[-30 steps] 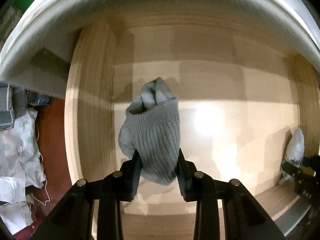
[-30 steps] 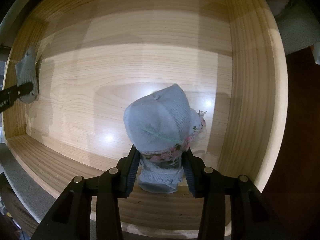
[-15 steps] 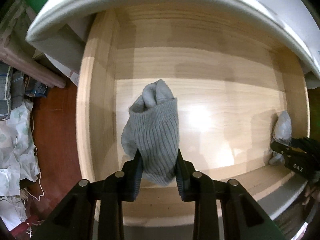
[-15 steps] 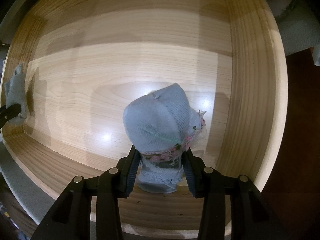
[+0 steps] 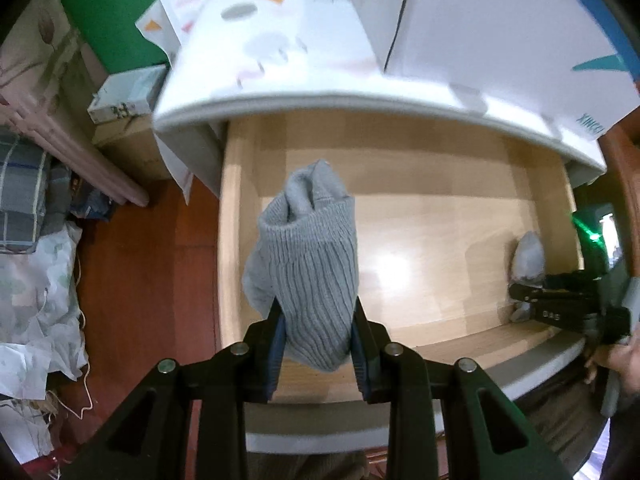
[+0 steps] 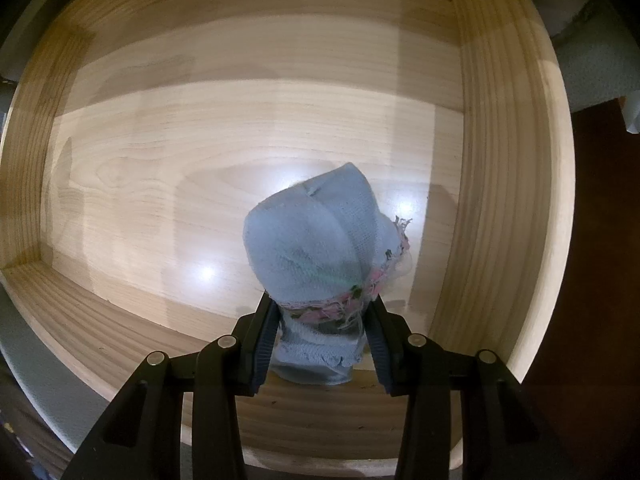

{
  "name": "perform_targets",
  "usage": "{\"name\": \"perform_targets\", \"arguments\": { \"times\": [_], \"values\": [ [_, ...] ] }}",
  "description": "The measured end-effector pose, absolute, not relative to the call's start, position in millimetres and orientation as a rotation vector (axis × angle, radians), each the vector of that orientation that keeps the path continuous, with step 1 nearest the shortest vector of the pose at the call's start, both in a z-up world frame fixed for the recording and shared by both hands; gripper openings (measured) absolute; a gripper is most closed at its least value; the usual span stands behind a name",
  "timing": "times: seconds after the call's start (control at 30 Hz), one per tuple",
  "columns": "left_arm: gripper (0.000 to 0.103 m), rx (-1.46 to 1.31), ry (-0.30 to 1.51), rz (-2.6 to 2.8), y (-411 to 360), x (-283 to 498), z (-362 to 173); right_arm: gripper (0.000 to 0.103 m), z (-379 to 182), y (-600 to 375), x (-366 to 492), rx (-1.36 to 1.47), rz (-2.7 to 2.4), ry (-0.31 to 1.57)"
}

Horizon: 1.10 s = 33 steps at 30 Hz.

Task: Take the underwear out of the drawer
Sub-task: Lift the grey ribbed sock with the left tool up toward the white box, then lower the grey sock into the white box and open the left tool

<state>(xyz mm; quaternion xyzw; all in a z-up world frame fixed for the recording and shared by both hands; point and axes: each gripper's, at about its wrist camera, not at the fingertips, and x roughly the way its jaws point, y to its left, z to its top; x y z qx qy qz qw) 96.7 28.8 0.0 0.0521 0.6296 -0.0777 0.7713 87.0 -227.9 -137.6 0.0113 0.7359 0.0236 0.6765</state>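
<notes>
A grey ribbed knit roll [image 5: 308,264] hangs above the left part of the open wooden drawer [image 5: 440,216], with my left gripper [image 5: 316,304] shut on its lower end. In the right wrist view a pale blue rolled garment [image 6: 316,248] with a pink floral trim sits low in the drawer's right corner [image 6: 500,160], and my right gripper [image 6: 322,302] is shut on it. The left wrist view shows that same right gripper [image 5: 520,298] at the drawer's right end, with the pale bundle [image 5: 528,256] in its fingers and a person's hand [image 5: 616,360] behind it.
The white cabinet top [image 5: 280,48] overhangs the drawer's back and carries a white box [image 5: 500,40]. Red-brown floor [image 5: 152,260] lies left of the drawer, with crumpled cloth [image 5: 36,300] and a cardboard box [image 5: 128,92] beyond.
My left gripper has risen with the grey roll, so the cabinet top now shows above the drawer. It has left the right wrist view. The right gripper has stayed put.
</notes>
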Motion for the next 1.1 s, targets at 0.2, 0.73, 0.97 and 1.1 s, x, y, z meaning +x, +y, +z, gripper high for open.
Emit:
{"name": "perform_targets", "arguments": {
  "times": [0.2,0.73,0.97,1.1],
  "values": [
    [0.029,0.097,1.295,-0.187,32.6,93.4,36.3,0.041,-137.4,-228.0,86.6,0.026,0.054,1.653],
    [0.029,0.084,0.978,-0.241,22.9,106.4,179.5,0.041,-138.0,-228.8,85.5,0.028,0.054,1.650],
    [0.029,0.095,0.902,-0.277,-3.4,125.0,221.0,0.041,-138.3,-229.0,85.2,0.028,0.055,1.649],
    [0.029,0.102,0.885,-0.300,-23.7,142.2,232.9,0.041,-138.0,-228.8,85.2,0.032,0.055,1.648]
  ]
}}
